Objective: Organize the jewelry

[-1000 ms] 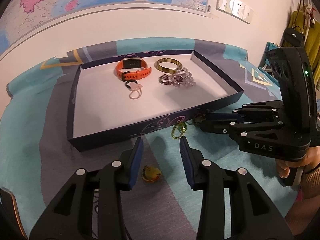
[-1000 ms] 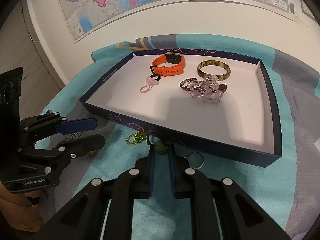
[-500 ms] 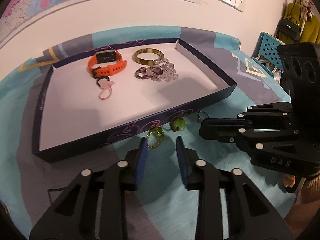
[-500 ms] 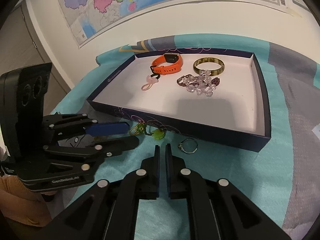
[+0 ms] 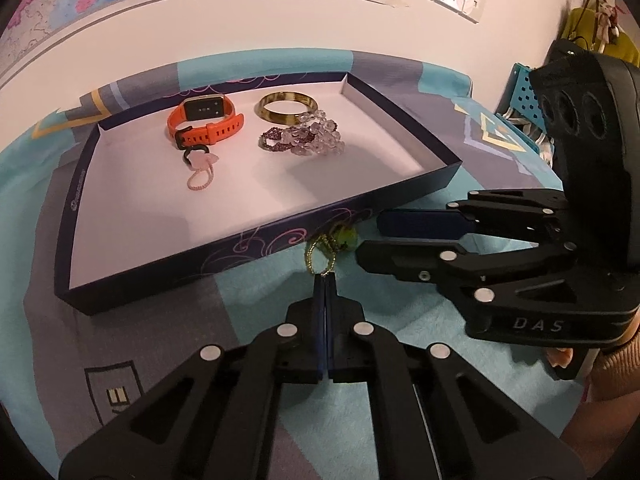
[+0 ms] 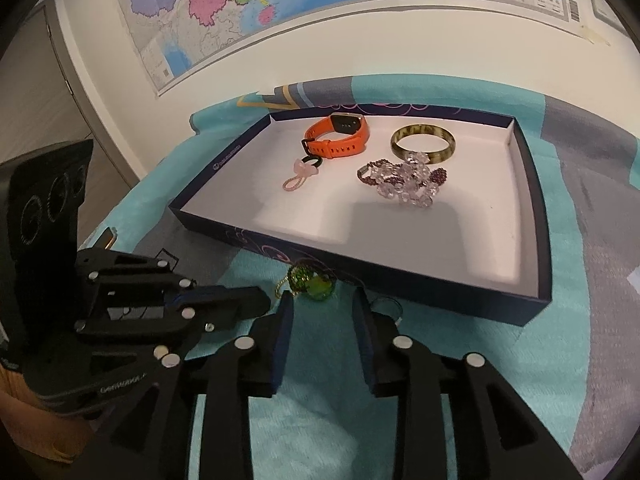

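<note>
The big landmark here is the dark blue tray on the teal cloth.

Closest to us, in front of the tray's near wall, the left gripper is squeezed tight. It looks like it pinches the thin gold loop of the green bead piece. The green beads sit right against the front wall, outside the tray. Just beside them, the right gripper is spread wide and holds nothing. A small silver ring lies by its right finger, also in front of the tray (it is half hidden, so I can't see all of it).

Inside the tray, toward the back wall, four things rest already: a little pink charm, an orange watch, a pile of clear and purple beads and a brown bangle.

So I think most of the job is done. The green bead piece and the silver ring are not in the tray yet. The front half of the tray has lots of room for them.
</note>
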### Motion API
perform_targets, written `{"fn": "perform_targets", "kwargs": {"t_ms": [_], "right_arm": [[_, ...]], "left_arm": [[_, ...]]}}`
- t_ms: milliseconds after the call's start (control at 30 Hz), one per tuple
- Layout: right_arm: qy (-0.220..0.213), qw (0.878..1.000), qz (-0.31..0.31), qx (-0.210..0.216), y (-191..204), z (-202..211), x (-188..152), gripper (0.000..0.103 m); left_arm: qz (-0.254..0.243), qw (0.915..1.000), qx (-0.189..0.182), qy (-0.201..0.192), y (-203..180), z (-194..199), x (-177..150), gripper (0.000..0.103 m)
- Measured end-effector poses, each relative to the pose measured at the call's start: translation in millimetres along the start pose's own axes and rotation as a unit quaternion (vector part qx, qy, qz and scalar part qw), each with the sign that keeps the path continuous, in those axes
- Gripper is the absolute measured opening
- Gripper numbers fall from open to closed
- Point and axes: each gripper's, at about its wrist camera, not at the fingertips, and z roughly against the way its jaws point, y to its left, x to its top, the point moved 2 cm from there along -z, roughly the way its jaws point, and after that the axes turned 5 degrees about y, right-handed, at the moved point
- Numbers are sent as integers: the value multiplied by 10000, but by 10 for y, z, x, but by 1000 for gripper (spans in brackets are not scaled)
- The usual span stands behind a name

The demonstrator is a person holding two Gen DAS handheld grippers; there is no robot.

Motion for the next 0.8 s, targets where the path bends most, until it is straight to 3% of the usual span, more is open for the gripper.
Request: {"fn": "perform_targets", "kwargs": {"t_ms": [233, 333, 467, 667, 800], "right_arm": [[92, 9998, 68, -134, 95, -109, 49, 29], [128, 9996, 105, -242, 110, -133, 52, 21], [122, 9995, 157, -255, 118, -128, 40, 20], [159, 9996, 249, 30, 167, -37, -60, 20], [263, 9992, 299, -7, 134, 43, -141, 21]], "left_arm": [[129, 9999, 7, -38, 99, 29, 26, 2], [179, 9998, 12, -66, 140, 50, 21, 2], [220, 9997, 29, -94, 185, 79, 8, 3], [202, 9997, -2, -114, 218, 113, -11, 4], [65, 9999, -12, -109, 162, 104, -7, 8]]}}
